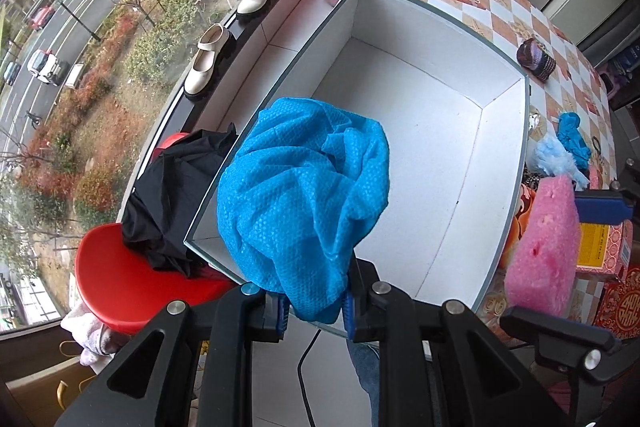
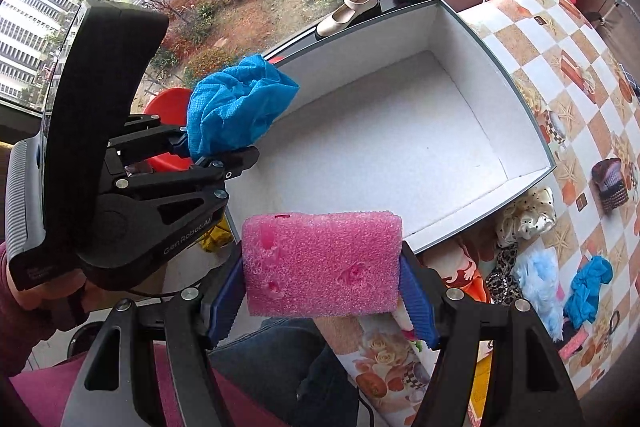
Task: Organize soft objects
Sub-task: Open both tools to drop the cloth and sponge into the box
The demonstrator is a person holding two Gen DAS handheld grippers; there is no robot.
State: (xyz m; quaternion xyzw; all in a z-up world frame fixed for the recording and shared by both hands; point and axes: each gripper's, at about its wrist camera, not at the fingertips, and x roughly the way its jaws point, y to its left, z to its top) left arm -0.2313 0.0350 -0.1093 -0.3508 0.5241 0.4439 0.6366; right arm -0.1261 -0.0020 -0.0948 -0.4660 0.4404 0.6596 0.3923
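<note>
My left gripper (image 1: 316,311) is shut on a crumpled blue cloth (image 1: 304,195), held over the near left corner of an open white box (image 1: 400,131). It also shows in the right wrist view (image 2: 218,153) with the blue cloth (image 2: 236,109). My right gripper (image 2: 320,291) is shut on a pink foam sponge (image 2: 320,263), held just short of the white box's (image 2: 380,135) near rim. The pink sponge also shows at the right of the left wrist view (image 1: 544,247). The box holds nothing.
A red stool (image 1: 120,275) with a black cloth (image 1: 172,203) stands left of the box. On the checkered tablecloth (image 2: 580,75) lie a light blue fluffy item (image 2: 538,283), a blue glove (image 2: 588,287), a spotted scrunchie (image 2: 528,219) and a dark knitted item (image 2: 610,183). Shoes (image 1: 208,59) sit on the sill.
</note>
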